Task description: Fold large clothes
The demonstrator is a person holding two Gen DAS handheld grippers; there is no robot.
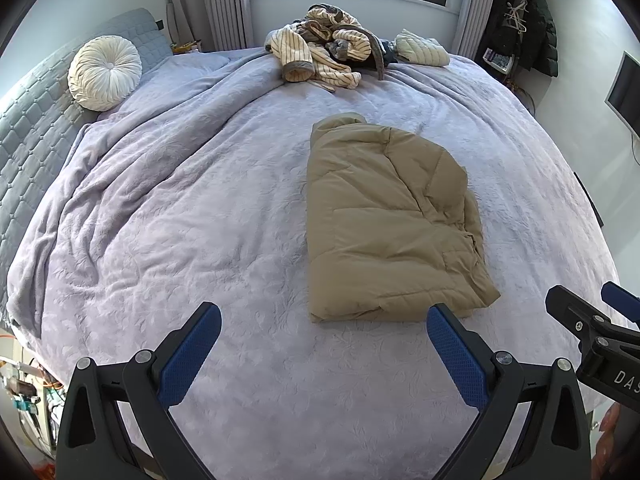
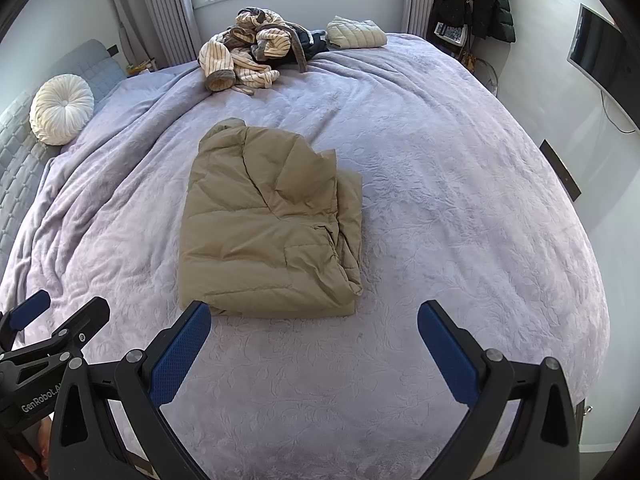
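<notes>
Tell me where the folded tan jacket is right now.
The tan jacket lies folded mid-bed on the purple blanket, just ahead of both open grippers, with the striped clothes pile beyond it near the window.

The dark garment [image 1: 383,54] lies mostly hidden under the striped robe [image 1: 320,48]; the frame edge crops the wall screen [image 1: 624,88].

Bed [image 1: 180,240], lilac quilt: folded tan puffer jacket [image 1: 384,224] at centre; striped garment heap [image 1: 320,52] at far edge; round white cushion [image 1: 105,73] by headboard. Left hand-held gripper [image 1: 324,344] spread wide, empty.
</notes>
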